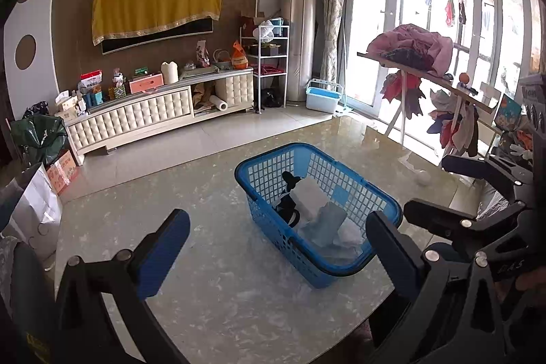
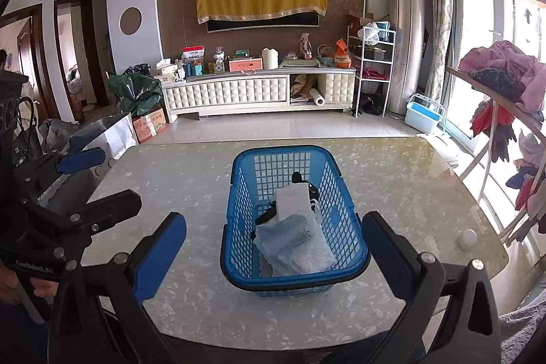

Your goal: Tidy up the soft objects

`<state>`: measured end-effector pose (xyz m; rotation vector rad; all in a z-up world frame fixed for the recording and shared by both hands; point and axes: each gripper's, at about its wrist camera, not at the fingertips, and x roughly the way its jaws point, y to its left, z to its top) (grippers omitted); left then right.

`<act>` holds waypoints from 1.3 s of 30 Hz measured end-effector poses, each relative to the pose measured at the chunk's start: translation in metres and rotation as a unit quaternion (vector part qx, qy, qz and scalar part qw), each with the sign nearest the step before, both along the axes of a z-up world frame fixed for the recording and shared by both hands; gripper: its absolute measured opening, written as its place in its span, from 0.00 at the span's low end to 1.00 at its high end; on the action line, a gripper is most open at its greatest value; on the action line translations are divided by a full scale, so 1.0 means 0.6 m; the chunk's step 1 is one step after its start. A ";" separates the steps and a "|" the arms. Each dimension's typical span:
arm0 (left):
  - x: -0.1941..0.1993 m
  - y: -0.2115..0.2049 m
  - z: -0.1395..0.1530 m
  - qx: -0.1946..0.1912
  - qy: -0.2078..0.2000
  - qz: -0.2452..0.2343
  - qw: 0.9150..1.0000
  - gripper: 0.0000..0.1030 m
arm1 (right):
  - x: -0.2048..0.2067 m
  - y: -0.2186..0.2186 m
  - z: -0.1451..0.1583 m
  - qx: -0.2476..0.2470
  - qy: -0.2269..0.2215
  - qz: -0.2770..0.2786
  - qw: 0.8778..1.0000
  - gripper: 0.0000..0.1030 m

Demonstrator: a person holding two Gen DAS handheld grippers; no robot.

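Observation:
A blue plastic basket (image 1: 266,154) (image 2: 239,282) stands in the middle of the marble table (image 2: 184,173). Inside lie a folded white cloth (image 2: 293,200) (image 1: 309,197), a light blue folded towel (image 2: 290,234) (image 1: 327,220), a black item (image 2: 300,178) (image 1: 290,181) and a pale patterned cloth (image 2: 315,256). My left gripper (image 1: 276,251) is open and empty, just in front of the basket and to its left. My right gripper (image 2: 274,256) is open and empty too, its fingers either side of the basket's near end. Each gripper shows in the other's view: the right gripper (image 1: 428,186), the left gripper (image 2: 121,178).
A small white ball (image 2: 467,238) (image 1: 424,177) rests near the table's right edge. A drying rack (image 2: 491,87) loaded with clothes stands to the right by the glass doors. Bags and boxes (image 2: 136,94) sit on the floor at the left, with a TV cabinet (image 2: 239,94) behind.

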<state>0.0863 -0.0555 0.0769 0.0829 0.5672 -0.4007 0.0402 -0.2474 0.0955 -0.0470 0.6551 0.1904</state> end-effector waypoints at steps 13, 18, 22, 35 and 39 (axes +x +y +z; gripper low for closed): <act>-0.002 0.001 0.008 -0.006 -0.002 0.006 1.000 0.99 | -0.005 0.003 0.004 -0.003 -0.002 0.000 1.000 1.00; -0.007 0.002 0.013 -0.005 -0.013 0.016 1.000 0.99 | -0.006 0.005 0.004 -0.004 -0.005 -0.001 1.000 1.00; -0.009 -0.002 0.015 0.004 -0.017 0.016 1.000 0.99 | -0.008 0.003 0.006 0.000 -0.010 -0.007 1.000 1.00; -0.012 -0.005 0.013 -0.003 -0.007 0.010 1.000 0.99 | -0.011 0.003 0.007 0.002 -0.011 -0.006 1.000 1.00; -0.016 -0.007 0.014 -0.001 -0.009 0.009 1.000 0.99 | -0.012 0.004 0.007 0.002 -0.012 -0.005 1.000 1.00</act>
